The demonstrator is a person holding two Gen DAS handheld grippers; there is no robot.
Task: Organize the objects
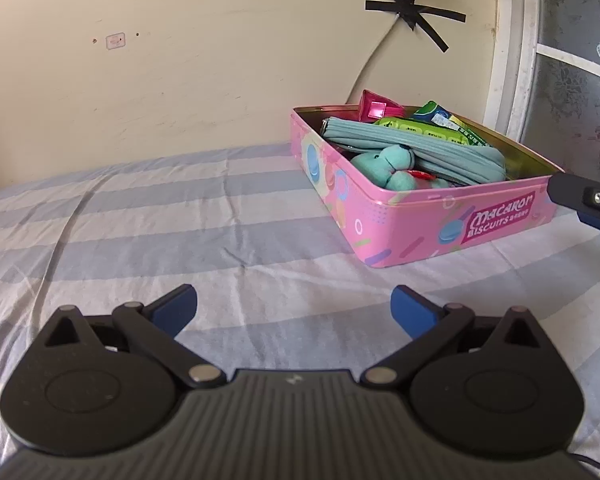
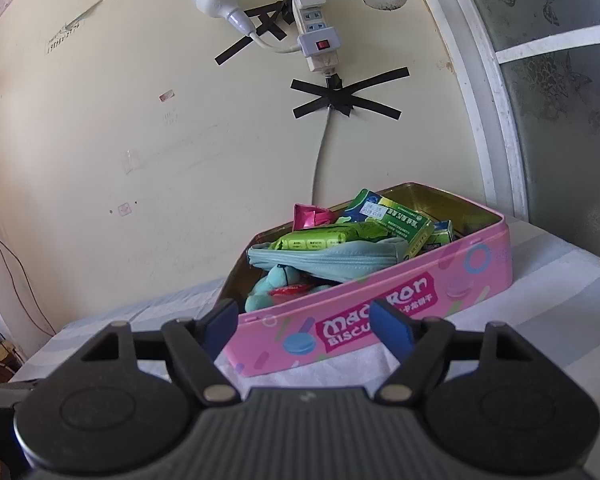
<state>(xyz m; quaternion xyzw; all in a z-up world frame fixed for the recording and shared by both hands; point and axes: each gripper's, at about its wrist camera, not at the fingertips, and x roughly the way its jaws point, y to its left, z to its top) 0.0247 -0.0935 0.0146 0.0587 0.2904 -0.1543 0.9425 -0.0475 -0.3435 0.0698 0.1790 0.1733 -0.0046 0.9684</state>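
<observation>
A pink Macaron Biscuits tin [image 1: 496, 226] [image 2: 440, 284] sits open on the striped bed. It holds a teal pencil pouch [image 1: 416, 150] [image 2: 328, 260], a teal plush bear [image 1: 388, 164] [image 2: 266, 288], green packets [image 1: 440, 130] [image 2: 332, 238], a green box [image 2: 396, 218] and a pink foil wrapper [image 1: 376, 108] [image 2: 310, 216]. My left gripper [image 1: 294, 306] is open and empty over the sheet, left of and in front of the tin. My right gripper [image 2: 304, 320] is open and empty just in front of the tin's long side; one of its fingers [image 1: 580, 196] shows at the tin's right corner in the left wrist view.
The bed sheet [image 1: 160, 232] is striped blue and white and meets the cream wall behind. A power strip [image 2: 316, 32] and cable are taped to the wall above the tin. A window frame [image 2: 496, 120] stands at the right. The bed's left edge [image 2: 52, 344] drops to the floor.
</observation>
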